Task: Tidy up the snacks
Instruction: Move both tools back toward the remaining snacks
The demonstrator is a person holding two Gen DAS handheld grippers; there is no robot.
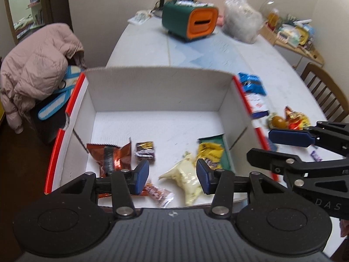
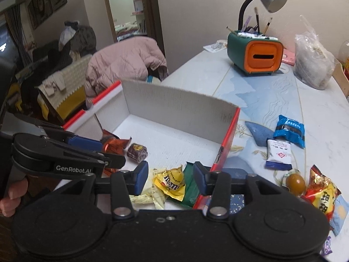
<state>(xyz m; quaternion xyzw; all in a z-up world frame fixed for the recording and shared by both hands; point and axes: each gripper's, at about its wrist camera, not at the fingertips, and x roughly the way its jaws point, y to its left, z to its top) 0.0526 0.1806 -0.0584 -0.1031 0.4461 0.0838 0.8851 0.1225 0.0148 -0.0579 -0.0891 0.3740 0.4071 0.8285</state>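
Several snacks already lie in the box (image 2: 181, 107) at lower centre; others (image 2: 289, 132) wait on the tabletop (image 2: 261, 87) at right. Left gripper (image 1: 172, 175) and right gripper (image 2: 168, 178) hover with jaws partly open, empty.

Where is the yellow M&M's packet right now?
The yellow M&M's packet lies inside the white box, near its right wall, on a green packet beside a cream packet.

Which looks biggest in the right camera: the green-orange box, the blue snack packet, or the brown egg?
1. Green-orange box
2. Blue snack packet
3. Brown egg
The box sits farthest away and still looks biggest.
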